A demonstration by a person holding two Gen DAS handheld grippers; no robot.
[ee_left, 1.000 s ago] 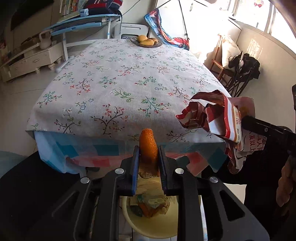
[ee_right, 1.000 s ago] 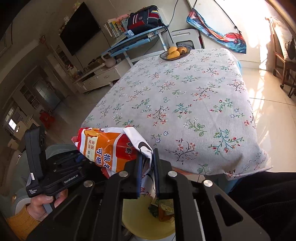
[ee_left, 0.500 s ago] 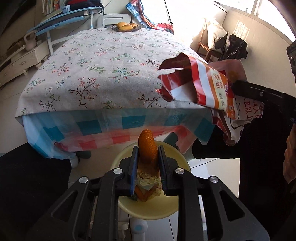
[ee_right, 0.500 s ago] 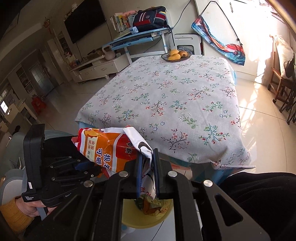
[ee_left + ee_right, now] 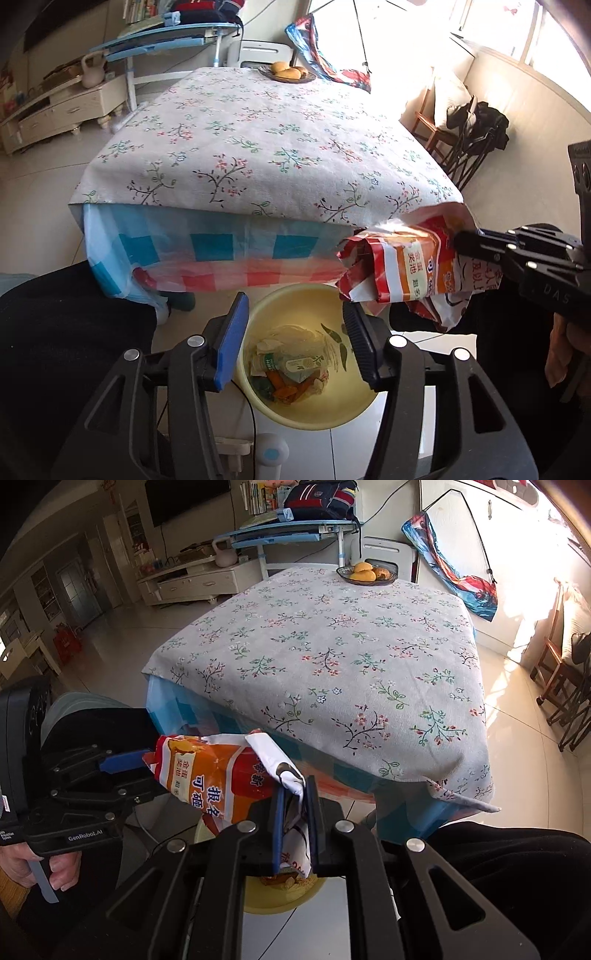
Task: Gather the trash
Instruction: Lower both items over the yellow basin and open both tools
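A yellow bin (image 5: 354, 410) stands on the floor below the table's front edge, with wrappers and orange peel (image 5: 286, 387) lying in it. My left gripper (image 5: 295, 343) hangs right above the bin, its jaws opening with nothing between them. To its right, my right gripper (image 5: 461, 240) is shut on an orange and red snack bag (image 5: 410, 262). In the right wrist view the bag (image 5: 218, 775) is pinched at its white end by my right gripper (image 5: 295, 823), over the bin (image 5: 273, 897), and the left gripper (image 5: 122, 764) shows at the left.
The table (image 5: 258, 147) wears a floral cloth over a checked plastic sheet, with a plate of fruit (image 5: 288, 74) at its far edge. A person's dark-clothed legs flank the bin. A chair (image 5: 469, 144) stands at the right, a low cabinet (image 5: 55, 110) at the left.
The left gripper's jaws have parted and the orange peel it held is gone from between them, now lying in the bin. The snack bag in the right gripper has come lower, nearer the bin.
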